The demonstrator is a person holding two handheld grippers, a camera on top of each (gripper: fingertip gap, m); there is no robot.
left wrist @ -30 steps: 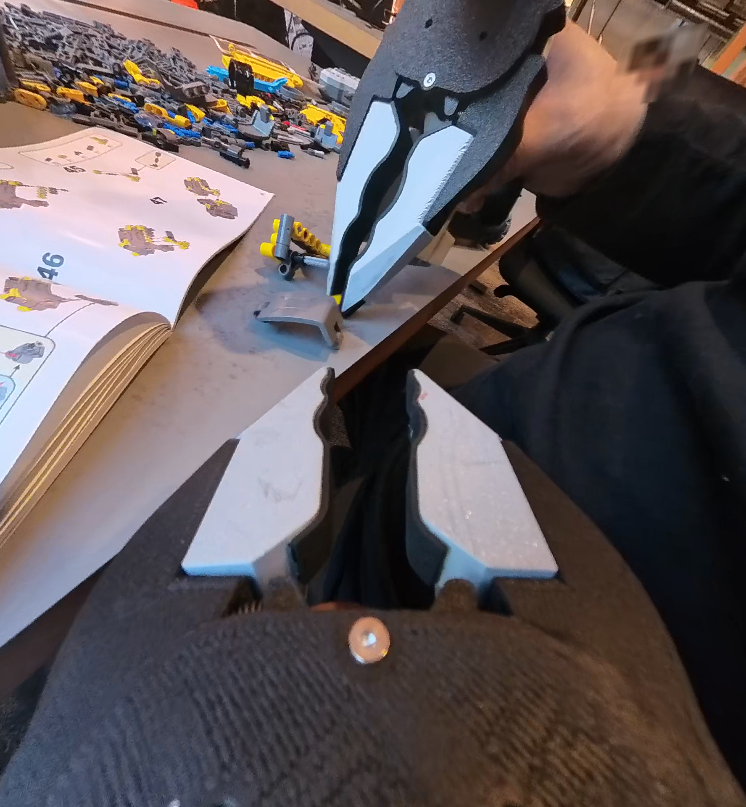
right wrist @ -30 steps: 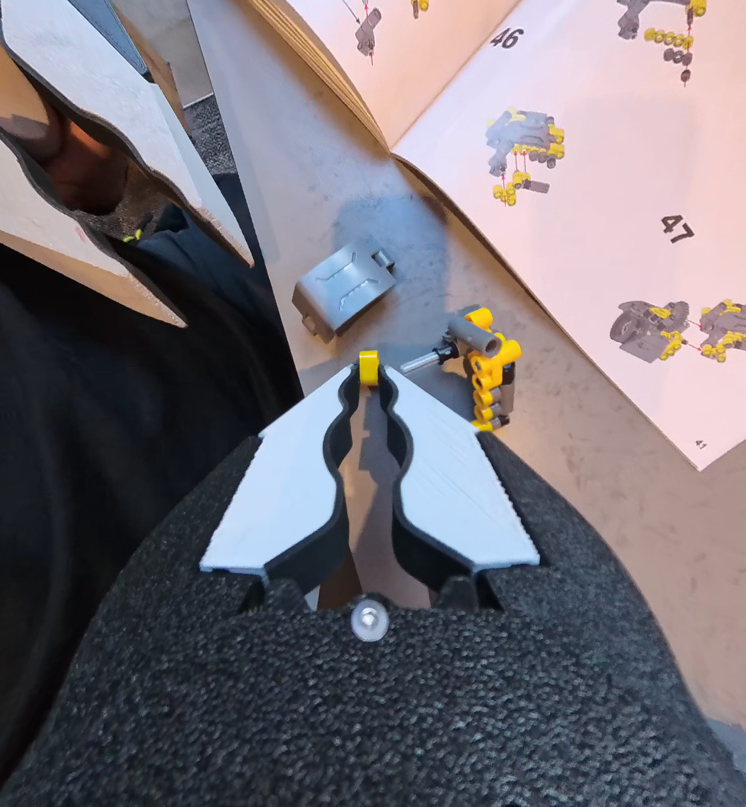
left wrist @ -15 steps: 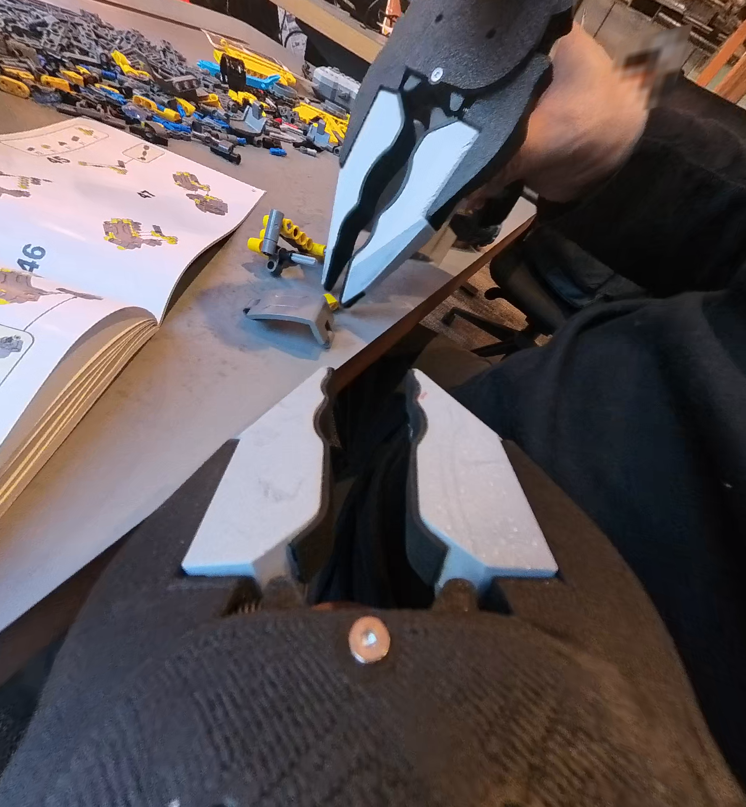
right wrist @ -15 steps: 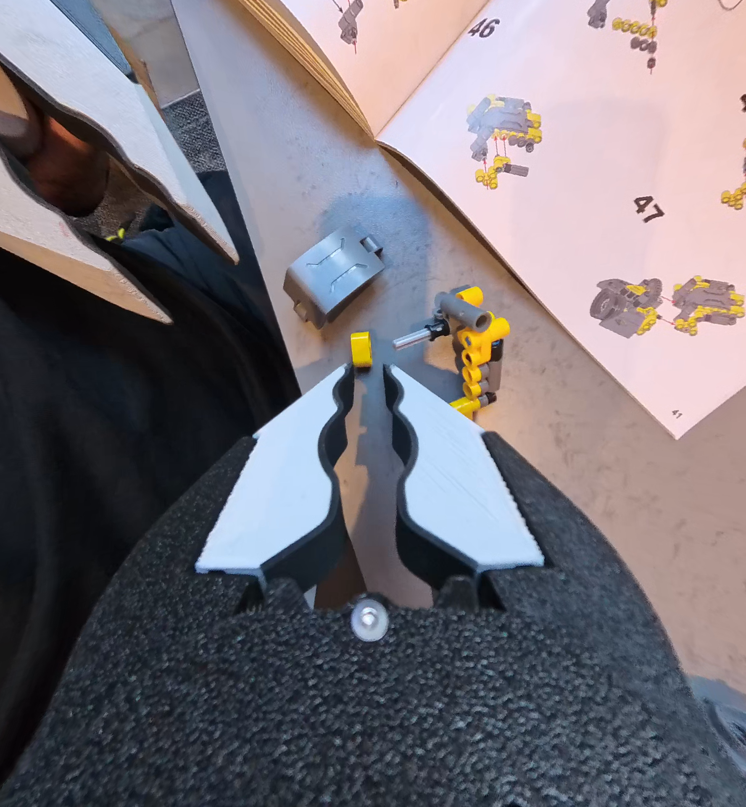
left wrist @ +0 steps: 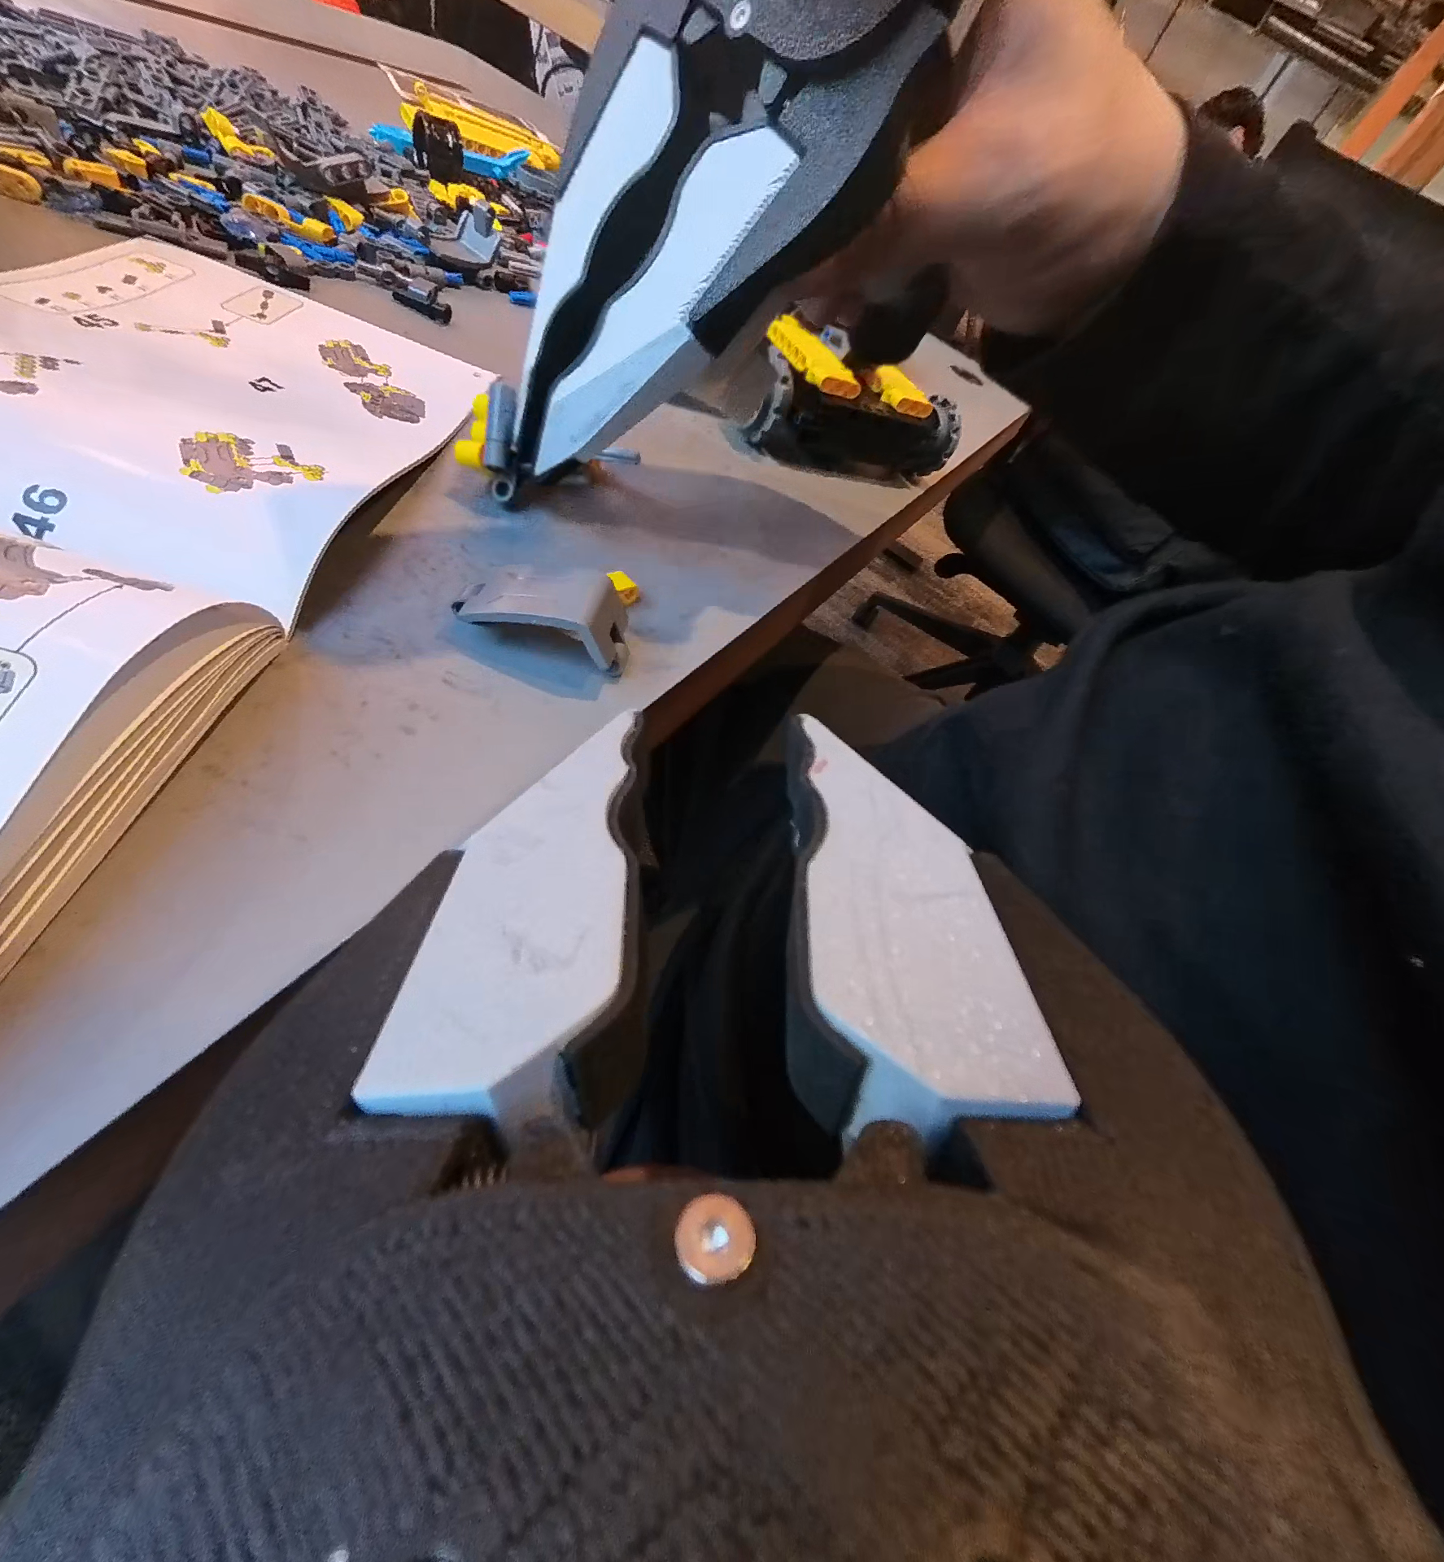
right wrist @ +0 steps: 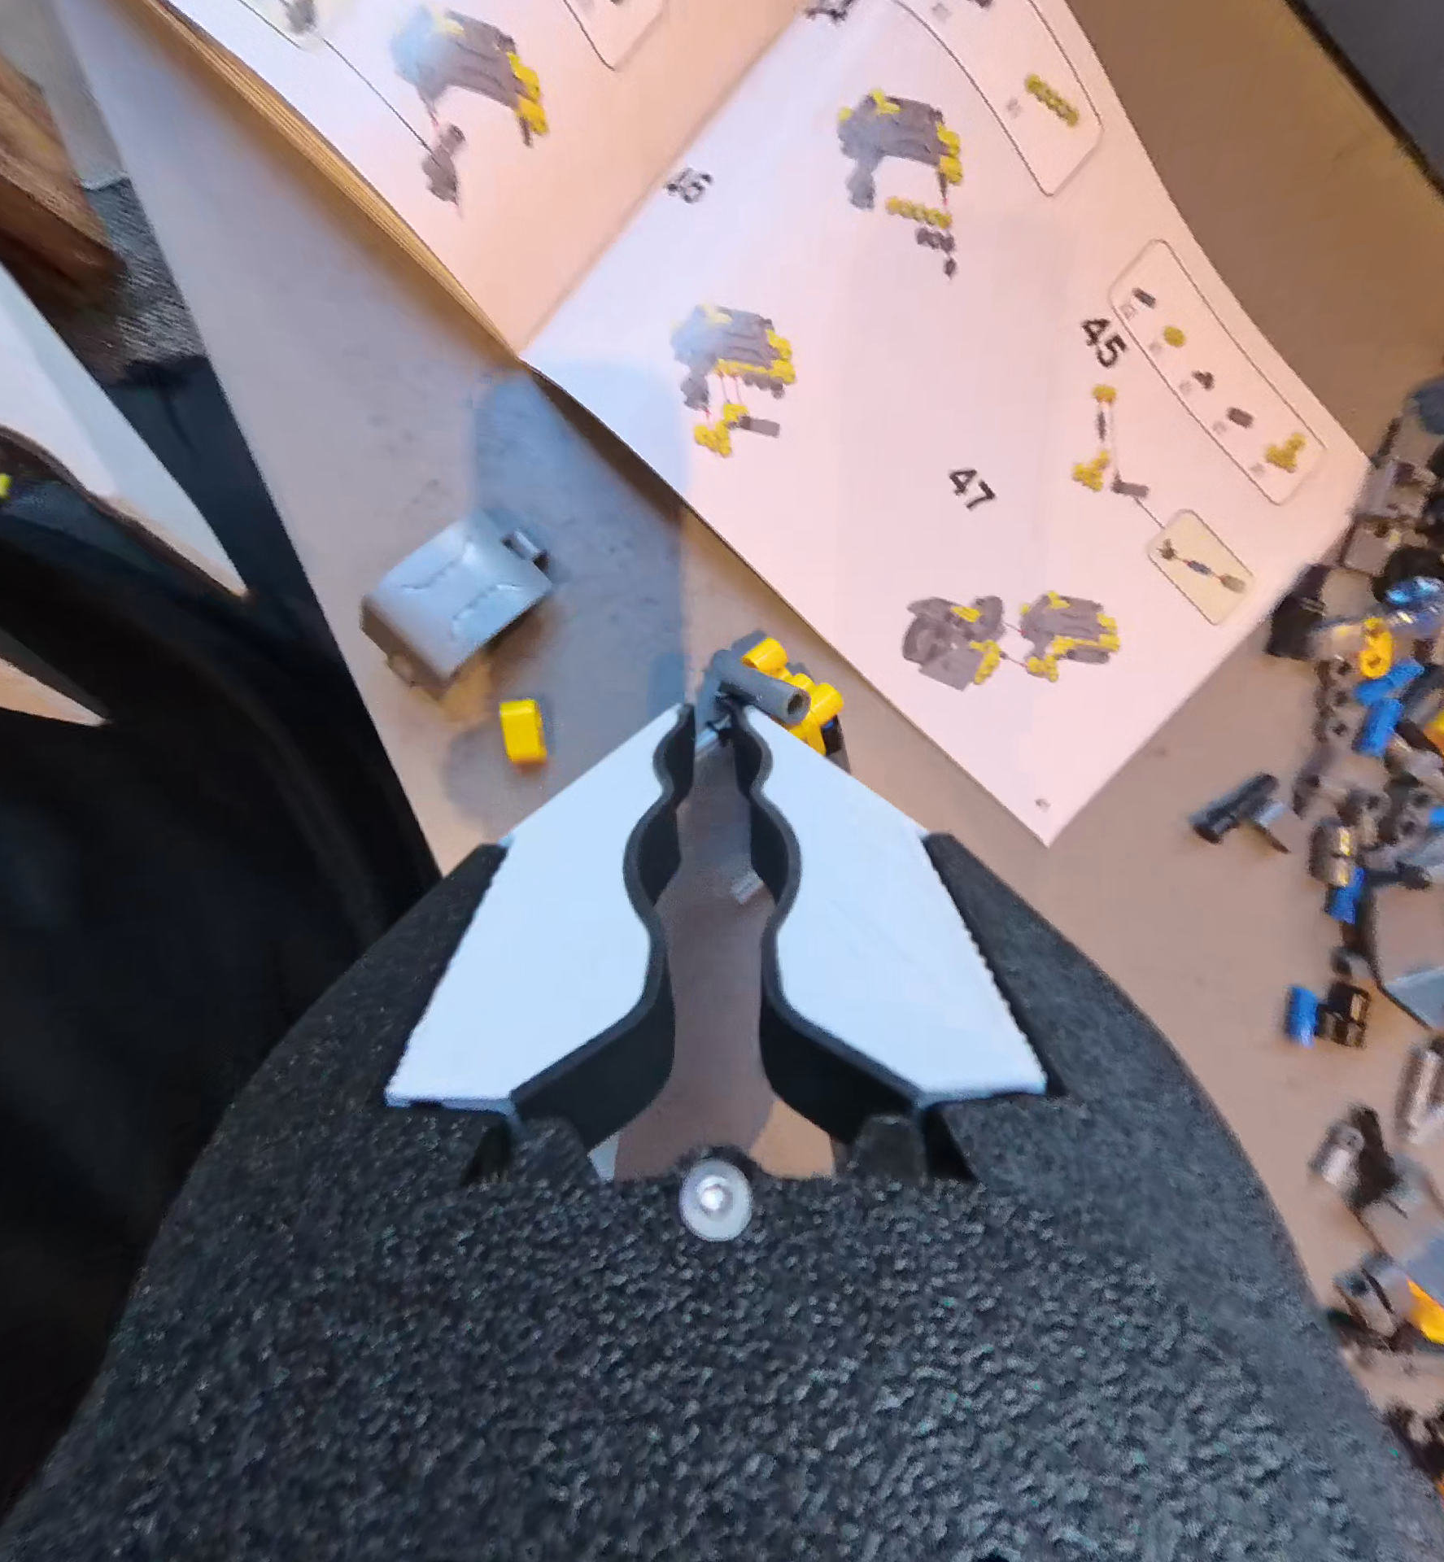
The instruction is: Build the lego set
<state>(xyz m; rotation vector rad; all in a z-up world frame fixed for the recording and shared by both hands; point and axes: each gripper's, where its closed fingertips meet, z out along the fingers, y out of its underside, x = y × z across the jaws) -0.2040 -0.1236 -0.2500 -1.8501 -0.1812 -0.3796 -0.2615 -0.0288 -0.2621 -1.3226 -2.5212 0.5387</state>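
My right gripper [right wrist: 716,718] is tilted down onto the table, its jaws closed on the grey and black joint of a small yellow and grey brick assembly [right wrist: 786,689]. The assembly rests on the table by the corner of the open instruction book [right wrist: 913,423]. A small yellow piece [right wrist: 522,729] lies loose just left of the right fingers, next to a grey curved panel [right wrist: 456,604]. My left gripper [left wrist: 714,748] is open and empty, hovering at the table's front edge over a dark-clothed lap. The left wrist view shows the right gripper [left wrist: 534,469], the panel [left wrist: 541,613] and the yellow piece [left wrist: 623,587].
A pile of grey, blue and yellow bricks [left wrist: 236,194] covers the back of the table and also shows in the right wrist view [right wrist: 1411,803]. A wheeled black and yellow model [left wrist: 853,414] stands near the table edge. A person's hand [left wrist: 1031,177] holds the right gripper. My right gripper's tips are some 4 centimetres from the small yellow piece [right wrist: 522,729].
My right gripper let go of the small yellow piece beside the grey panel, moved over to the yellow and grey assembly and closed on it. My left gripper stayed open at the edge.
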